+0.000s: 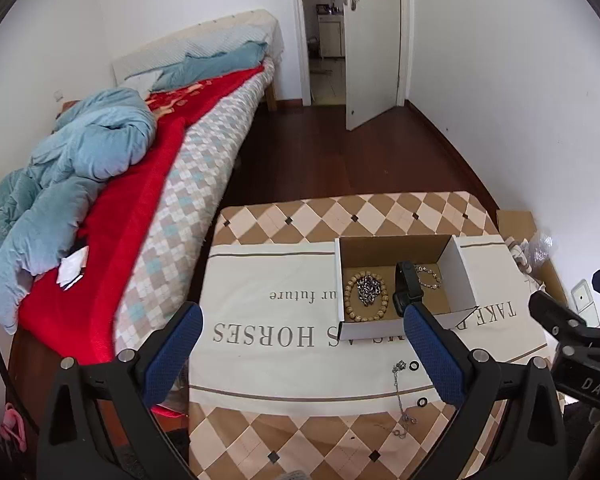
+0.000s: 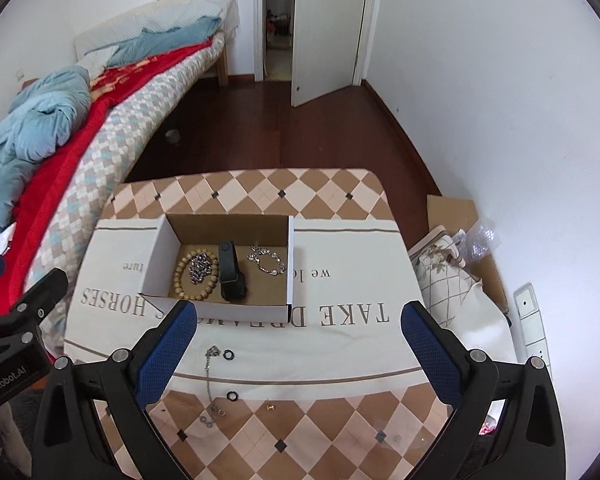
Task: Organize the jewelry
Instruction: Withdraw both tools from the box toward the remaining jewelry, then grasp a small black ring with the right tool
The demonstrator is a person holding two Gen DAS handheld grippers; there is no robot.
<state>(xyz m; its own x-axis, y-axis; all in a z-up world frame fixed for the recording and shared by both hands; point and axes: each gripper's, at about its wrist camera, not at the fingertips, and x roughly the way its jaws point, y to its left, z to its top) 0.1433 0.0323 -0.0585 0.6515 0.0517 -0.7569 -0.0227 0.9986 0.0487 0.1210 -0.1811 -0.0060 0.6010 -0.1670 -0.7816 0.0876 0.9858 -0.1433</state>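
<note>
A white cardboard box [image 1: 462, 276] [image 2: 160, 256] stands open on the printed cloth. Inside lie a wooden bead bracelet [image 1: 350, 304] [image 2: 178, 276], a silver link chain [image 1: 366, 290] [image 2: 199, 268], a black watch band [image 1: 406, 284] [image 2: 230, 276] and a crystal bracelet [image 1: 430, 280] [image 2: 266, 264]. In front of the box, a thin silver necklace [image 1: 398, 392] [image 2: 208, 376] and two black rings [image 1: 413, 367] [image 2: 228, 355] lie loose, with a small gold stud [image 2: 269, 406] nearby. My left gripper [image 1: 303, 310] and right gripper [image 2: 299, 308] both hover open and empty, short of the box.
The checkered table [image 1: 284, 216] [image 2: 324, 184] carries a cream cloth [image 1: 268, 360]. A bed with a red blanket [image 1: 140, 200] and blue quilt flanks it on the left. Flattened cardboard and bags [image 2: 456, 264] lie on the floor at the right. An open door [image 1: 372, 40] is beyond.
</note>
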